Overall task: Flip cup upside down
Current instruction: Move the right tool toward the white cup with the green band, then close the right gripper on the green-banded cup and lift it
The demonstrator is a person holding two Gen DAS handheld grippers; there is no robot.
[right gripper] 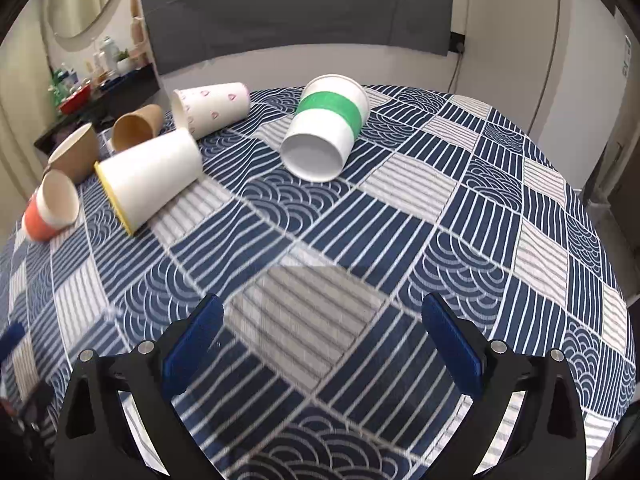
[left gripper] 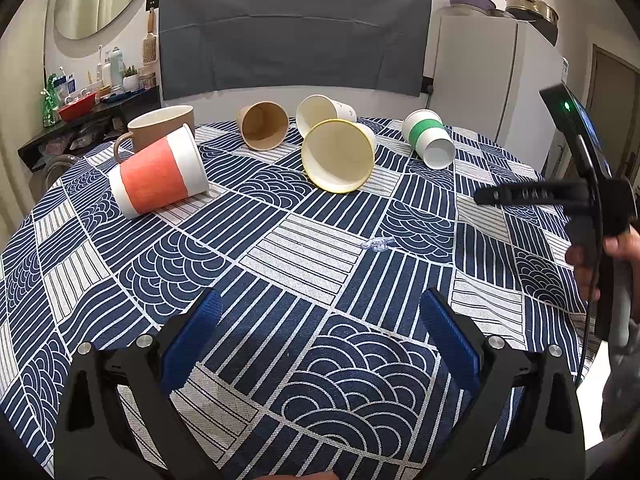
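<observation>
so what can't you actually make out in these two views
- Brown mug: left wrist view, lower body hidden behind the orange-banded cup; in the right wrist view it is cut by that cup too.
- White cup with pink print: its print is too small to read.
- Right hand-held gripper: from the left wrist view it is seen side-on, so its opening doesn't show there.
- Shelf clutter: too small to identify.

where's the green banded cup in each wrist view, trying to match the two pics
Left wrist: green-banded cup lies on its side at upper right, far across the table.
Right wrist: same cup lies upper centre, base toward the camera.
Shared landmark: the yellow-rimmed cup, lying to its left in both views.
</observation>
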